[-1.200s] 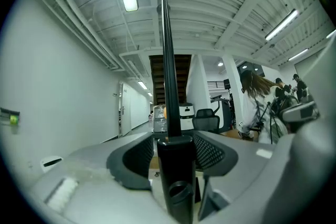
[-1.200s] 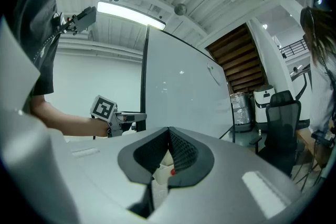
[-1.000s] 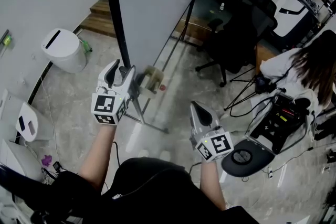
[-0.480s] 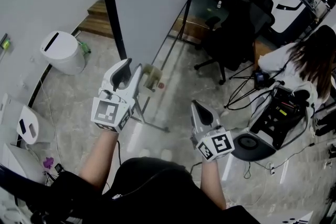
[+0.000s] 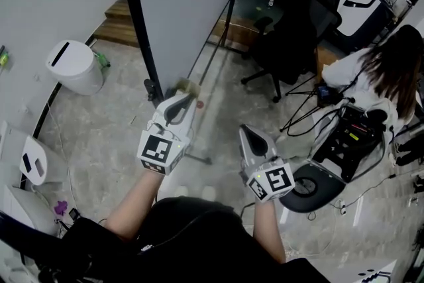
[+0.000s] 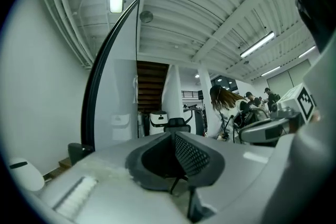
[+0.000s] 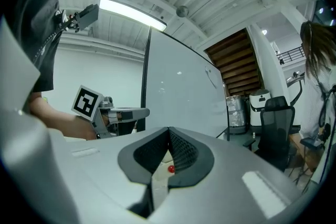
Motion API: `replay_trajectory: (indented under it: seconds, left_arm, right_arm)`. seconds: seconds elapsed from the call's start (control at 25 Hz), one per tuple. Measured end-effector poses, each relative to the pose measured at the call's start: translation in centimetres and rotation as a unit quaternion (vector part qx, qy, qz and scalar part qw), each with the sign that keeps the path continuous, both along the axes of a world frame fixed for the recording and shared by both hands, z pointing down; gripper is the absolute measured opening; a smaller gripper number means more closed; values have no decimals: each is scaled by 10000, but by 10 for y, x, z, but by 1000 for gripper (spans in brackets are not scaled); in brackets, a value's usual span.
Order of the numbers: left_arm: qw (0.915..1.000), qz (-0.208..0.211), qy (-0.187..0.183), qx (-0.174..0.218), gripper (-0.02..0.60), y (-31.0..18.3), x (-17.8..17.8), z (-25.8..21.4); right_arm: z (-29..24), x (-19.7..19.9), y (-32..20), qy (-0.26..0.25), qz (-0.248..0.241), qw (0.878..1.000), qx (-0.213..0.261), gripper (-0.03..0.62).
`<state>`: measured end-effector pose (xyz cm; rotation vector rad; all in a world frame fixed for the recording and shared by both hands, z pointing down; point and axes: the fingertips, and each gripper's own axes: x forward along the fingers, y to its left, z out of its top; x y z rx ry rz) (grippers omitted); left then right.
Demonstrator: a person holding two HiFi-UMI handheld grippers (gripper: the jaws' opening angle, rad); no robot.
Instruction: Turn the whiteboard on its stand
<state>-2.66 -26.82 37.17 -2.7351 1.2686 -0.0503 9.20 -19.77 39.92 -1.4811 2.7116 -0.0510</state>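
Head view: the whiteboard (image 5: 185, 3) stands upright, its lower edge just ahead of the left gripper (image 5: 180, 97). The right gripper (image 5: 248, 136) sits further back. White bin (image 5: 74, 66) off left has its lid down, contents hidden.

Left gripper view: jaws closing, nearly together, nothing between.

Right gripper view: jaws together, empty.

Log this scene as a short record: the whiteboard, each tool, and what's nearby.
whiteboard: on its stand, directly ahead
left tool: near the board's lower edge, jaws closing, nothing seen between them
right tool: jaws together, empty, held away from the board
nearby: white bin at left; black office chair and seated person at right
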Motion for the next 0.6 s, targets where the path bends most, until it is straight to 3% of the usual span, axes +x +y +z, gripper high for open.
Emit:
replay_trajectory:
  seconds: [0.28,0.6]
  left_arm:
    - [9987,73,102,-489,5,7,12,26]
    - [9983,158,80,-553,5,11,10,44]
  right_arm:
    - [6,-1,3,52,-5,10000,-36,9]
    - [4,-4,-1,71,-21,9999,-71,9]
